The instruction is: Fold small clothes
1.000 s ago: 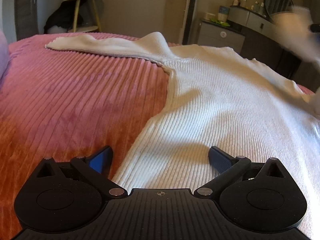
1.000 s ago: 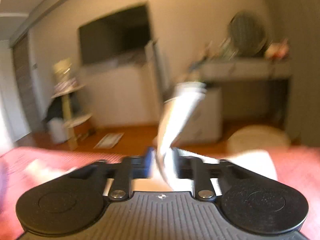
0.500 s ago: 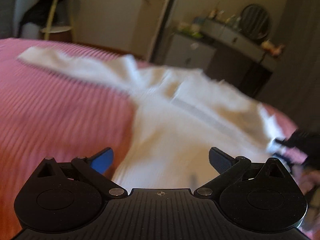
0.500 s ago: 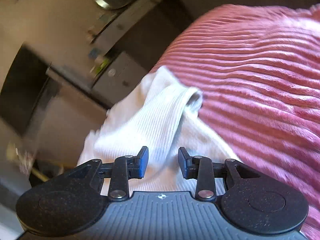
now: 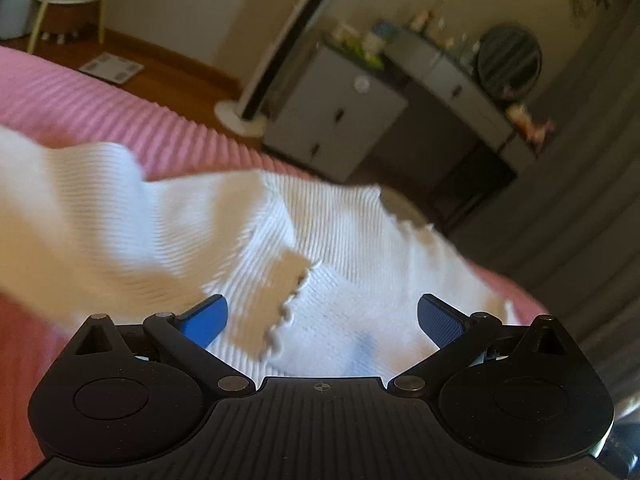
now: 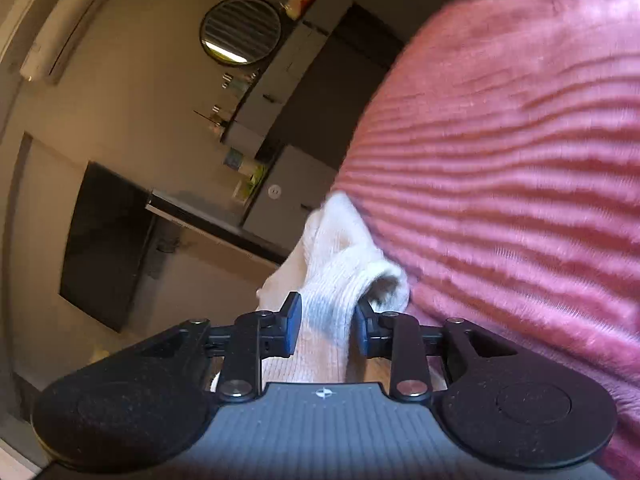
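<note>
my left tool (image 5: 320, 316) hangs with its blue-padded fingers (image 5: 204, 318) spread wide above the white ribbed sweater (image 5: 344, 248), gripping nothing. the sweater lies rumpled on the pink ribbed bedspread (image 5: 120, 108), a scalloped hem edge (image 5: 288, 304) folded over its body just ahead of the fingers. my right tool (image 6: 326, 322), rolled sideways, has its fingers partly drawn in around a bunched cuff of the sweater (image 6: 340, 280), which sits between the pads at the bedspread's (image 6: 520, 200) edge; i cannot tell whether they bite. a grey dresser (image 5: 336, 116) and round mirror (image 5: 510, 60) stand beyond.
</note>
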{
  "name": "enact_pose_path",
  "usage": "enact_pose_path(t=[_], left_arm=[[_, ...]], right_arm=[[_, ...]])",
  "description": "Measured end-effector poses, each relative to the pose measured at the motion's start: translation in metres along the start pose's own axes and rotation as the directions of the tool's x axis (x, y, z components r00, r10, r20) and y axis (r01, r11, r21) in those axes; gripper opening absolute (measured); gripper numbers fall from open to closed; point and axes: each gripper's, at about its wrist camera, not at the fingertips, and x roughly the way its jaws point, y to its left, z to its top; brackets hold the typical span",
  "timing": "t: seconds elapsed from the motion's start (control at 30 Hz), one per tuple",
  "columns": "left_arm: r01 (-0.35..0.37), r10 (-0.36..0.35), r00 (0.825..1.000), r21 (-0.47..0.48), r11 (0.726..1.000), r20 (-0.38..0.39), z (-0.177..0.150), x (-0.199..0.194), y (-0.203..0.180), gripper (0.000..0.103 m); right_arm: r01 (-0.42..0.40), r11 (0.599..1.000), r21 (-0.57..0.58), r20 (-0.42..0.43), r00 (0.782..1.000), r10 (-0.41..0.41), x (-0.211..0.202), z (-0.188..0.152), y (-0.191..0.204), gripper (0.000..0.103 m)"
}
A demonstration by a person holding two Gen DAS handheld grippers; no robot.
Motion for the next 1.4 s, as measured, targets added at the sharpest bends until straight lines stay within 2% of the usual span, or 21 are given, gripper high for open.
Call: enact_pose_path(t=[0.03,0.13,0.17,0.2,0.23,0.3,0.33,0.43,0.63,0.73,0.83,0.87,0.93,0.97,1.03,1.13,1.27,1.4], left_arm=[[-0.02,0.021,1.0,0.017,1.0,-0.012,0.0,0.006,-0.001,0.085],[-0.062,0.064,0.998,0.063,0.996,-0.026,-0.002,0.015,-0.007,0.06],[-0.054,0.056,0.998,0.075,0.996,-0.025,-0.003,0.015,-0.008,0.052],[-0.051,0.053,0.998,0.081,0.995,-0.03,-0.003,0.015,-0.009,0.036],[-0.053,0.056,0.998,0.084,0.995,-0.036,-0.003,0.015,-0.011,0.027],[-0.052,0.056,0.998,0.092,0.994,-0.039,-0.003,0.014,-0.011,0.013],[-0.042,0.046,0.998,0.092,0.995,-0.038,-0.003,0.012,-0.01,0.01],[0.01,-0.009,1.0,0.067,0.998,-0.021,-0.002,0.0,-0.002,0.008],[0.034,-0.039,0.997,0.068,0.997,0.074,0.008,-0.03,-0.003,0.008],[0.029,-0.037,0.99,0.06,0.998,0.135,0.013,-0.051,0.001,0.008],[-0.063,0.048,0.985,0.085,0.994,0.166,0.012,-0.06,0.014,0.008],[-0.106,0.092,0.984,0.089,0.99,0.152,0.01,-0.057,0.019,0.008],[-0.186,0.175,0.979,0.107,0.977,0.101,0.002,-0.045,0.027,0.008],[-0.205,0.194,0.977,0.134,0.97,0.092,-0.003,-0.042,0.027,0.008],[-0.223,0.207,0.973,0.18,0.958,0.103,-0.01,-0.041,0.02,0.009],[-0.208,0.19,0.975,0.179,0.962,0.112,-0.011,-0.042,0.01,0.014],[-0.168,0.145,0.98,0.177,0.97,0.134,-0.01,-0.044,-0.005,0.023],[-0.108,0.085,0.99,0.208,0.972,0.116,-0.02,-0.038,-0.031,0.025]], right_arm=[[-0.014,1.0,0.01,-0.003,1.0,0.014,0.002,0.0,-0.002,0.028],[-0.026,1.0,0.008,0.011,1.0,0.026,0.003,-0.007,-0.001,0.025],[-0.029,0.999,0.016,0.015,0.999,0.029,0.004,-0.007,-0.002,0.017],[-0.032,0.999,0.023,0.018,0.999,0.032,0.004,-0.008,-0.003,0.012],[-0.032,0.999,0.026,0.021,0.999,0.032,0.004,-0.01,-0.004,0.011],[-0.032,0.999,0.024,0.027,0.999,0.031,0.002,-0.012,-0.005,0.009],[-0.038,0.999,0.016,0.032,0.999,0.038,-0.002,-0.013,-0.004,0.009],[-0.054,0.998,-0.018,0.045,0.997,0.054,-0.008,-0.013,0.002,0.008],[-0.088,0.996,-0.018,0.028,0.996,0.089,-0.008,-0.015,0.003,0.008],[-0.024,0.993,-0.118,-0.016,1.0,0.022,-0.005,-0.016,0.013,0.008],[0.073,0.974,-0.215,-0.099,0.99,-0.097,0.009,-0.024,0.019,0.008],[0.1,0.966,-0.239,-0.119,0.984,-0.131,0.014,-0.027,0.02,0.006],[0.124,0.948,-0.292,-0.104,0.981,-0.161,0.014,-0.033,0.025,0.006],[0.126,0.943,-0.307,-0.104,0.981,-0.164,0.013,-0.033,0.029,0.009],[0.09,0.952,-0.291,-0.106,0.986,-0.126,0.007,-0.03,0.031,0.015],[0.011,0.974,-0.224,-0.111,0.993,-0.037,-0.004,-0.017,0.03,0.016],[0.024,0.984,-0.175,-0.053,0.998,-0.034,-0.014,-0.005,0.022,0.016],[-0.031,0.998,0.057,-0.063,0.997,0.035,-0.004,-0.006,-0.012,0.016]])
